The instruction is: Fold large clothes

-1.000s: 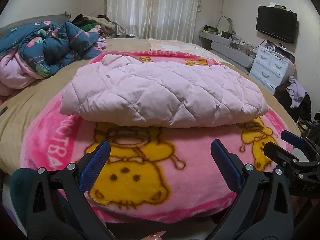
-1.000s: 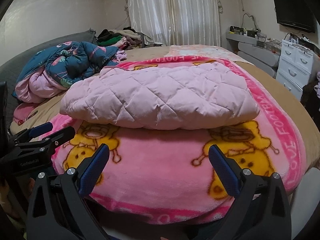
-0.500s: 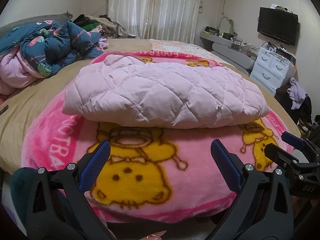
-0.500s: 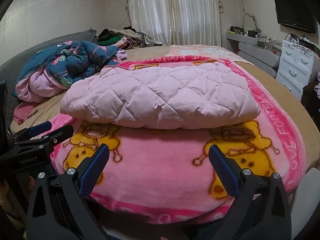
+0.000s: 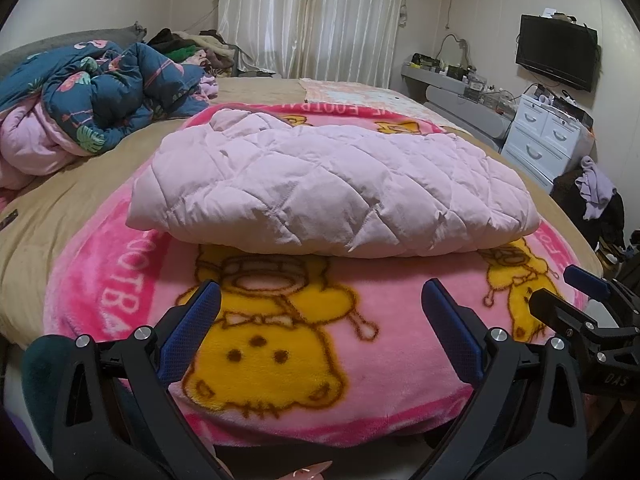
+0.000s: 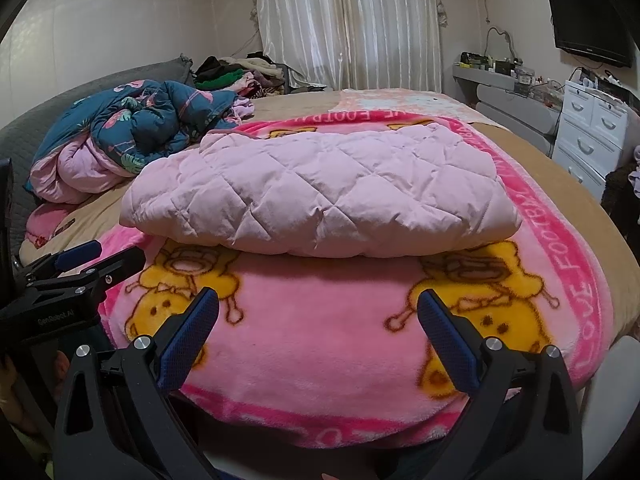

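A pale pink quilted jacket (image 5: 332,188) lies folded into a flat bundle on a bright pink cartoon blanket (image 5: 288,344) on the bed; it also shows in the right wrist view (image 6: 324,196). My left gripper (image 5: 320,308) is open and empty, held above the blanket's near edge, short of the jacket. My right gripper (image 6: 318,312) is open and empty, also short of the jacket. The right gripper shows at the right edge of the left wrist view (image 5: 576,292), and the left gripper at the left edge of the right wrist view (image 6: 92,260).
A crumpled blue floral duvet (image 5: 100,88) lies at the bed's far left, with a clothes pile (image 5: 188,46) behind it. White drawers (image 5: 548,136), a wall TV (image 5: 556,56) and a shelf stand on the right. Curtains (image 5: 312,20) hang at the back.
Both grippers have drifted slightly back and up from the bed. The jacket has not moved and the jaws stay open.
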Available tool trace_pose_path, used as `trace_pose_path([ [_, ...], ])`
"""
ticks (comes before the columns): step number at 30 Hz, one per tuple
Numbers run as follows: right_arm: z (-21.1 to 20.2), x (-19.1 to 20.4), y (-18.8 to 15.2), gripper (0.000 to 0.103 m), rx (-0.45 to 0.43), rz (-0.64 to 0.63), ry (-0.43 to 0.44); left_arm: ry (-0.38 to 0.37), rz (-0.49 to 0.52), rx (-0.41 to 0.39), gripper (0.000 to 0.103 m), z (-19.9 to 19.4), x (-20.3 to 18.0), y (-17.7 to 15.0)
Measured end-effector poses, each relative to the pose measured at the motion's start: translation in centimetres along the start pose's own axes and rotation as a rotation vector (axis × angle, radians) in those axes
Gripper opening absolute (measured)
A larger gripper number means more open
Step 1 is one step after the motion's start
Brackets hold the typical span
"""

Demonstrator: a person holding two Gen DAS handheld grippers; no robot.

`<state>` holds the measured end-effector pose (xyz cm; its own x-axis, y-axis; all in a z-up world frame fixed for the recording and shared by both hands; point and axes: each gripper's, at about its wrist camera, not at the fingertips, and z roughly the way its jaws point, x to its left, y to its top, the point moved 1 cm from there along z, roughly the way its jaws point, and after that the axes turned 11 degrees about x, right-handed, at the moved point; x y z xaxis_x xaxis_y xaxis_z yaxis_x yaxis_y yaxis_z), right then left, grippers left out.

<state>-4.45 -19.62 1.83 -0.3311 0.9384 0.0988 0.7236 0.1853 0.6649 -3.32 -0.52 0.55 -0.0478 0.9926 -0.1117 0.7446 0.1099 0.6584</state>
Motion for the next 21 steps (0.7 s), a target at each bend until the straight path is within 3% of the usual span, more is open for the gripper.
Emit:
trace_pose_path([
  [21,-0.03,0.02,0.01,0.099,-0.005,0.001,-0.004,0.013,-0.005,-0.002,0.094,0.11,0.6,-0.11],
])
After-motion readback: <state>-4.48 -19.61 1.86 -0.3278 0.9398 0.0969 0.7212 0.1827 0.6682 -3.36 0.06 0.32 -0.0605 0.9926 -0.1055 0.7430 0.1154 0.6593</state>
